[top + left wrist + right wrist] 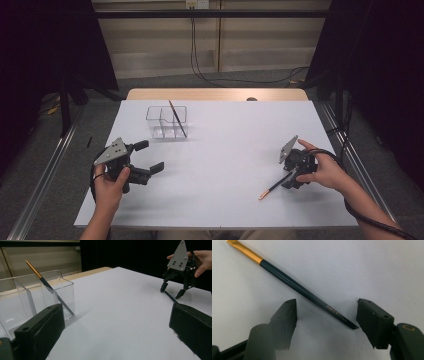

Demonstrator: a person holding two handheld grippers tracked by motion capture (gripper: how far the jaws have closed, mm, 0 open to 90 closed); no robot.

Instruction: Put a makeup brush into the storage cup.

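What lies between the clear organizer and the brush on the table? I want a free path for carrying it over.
Nothing: in the high view, bare white table separates the clear organizer from the brush lying by the right tool.

A white table (220, 150) carries everything, with a strip of bare wood along its far edge. On it, in the upper left of the high view, stands a clear box (166, 121) with compartments; a brush (177, 118) leans inside. At lower right a second brush (274, 186) lies flat on the white top, its gold end toward the near edge.
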